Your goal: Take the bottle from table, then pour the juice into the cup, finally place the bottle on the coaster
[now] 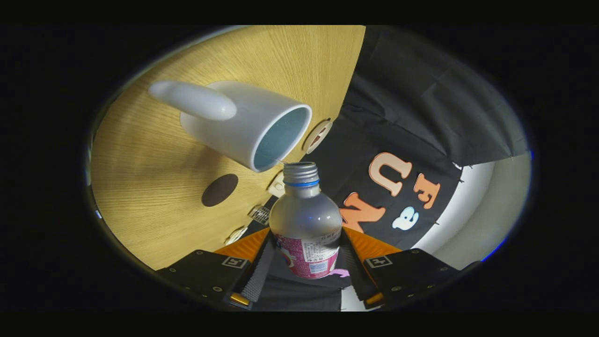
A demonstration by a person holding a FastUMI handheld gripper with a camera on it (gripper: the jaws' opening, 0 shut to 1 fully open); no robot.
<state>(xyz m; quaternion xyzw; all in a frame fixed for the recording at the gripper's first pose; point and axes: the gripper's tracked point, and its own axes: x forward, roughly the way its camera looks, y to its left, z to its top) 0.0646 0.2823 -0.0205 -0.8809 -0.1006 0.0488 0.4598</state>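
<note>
My gripper (pixel 305 255) is shut on a clear bottle (pixel 306 224) with a pink label and a blue neck ring. Both fingers press on its lower body. The bottle has no cap and is tipped over, so the whole view is rolled. Its open mouth (pixel 300 166) sits right at the rim of a white mug (pixel 243 122) with a pale blue inside. The mug stands on the wooden table (pixel 154 206), its handle (pixel 194 99) turned toward me. A dark brown round coaster (pixel 219 190) lies on the table near the mug's base.
Along the table's far edge sit several small light discs and tags (pixel 317 135), one with a printed marker (pixel 260 214). Beyond that edge hangs the black cloth wall (pixel 412 117); a pale wall strip (pixel 482 210) shows past it.
</note>
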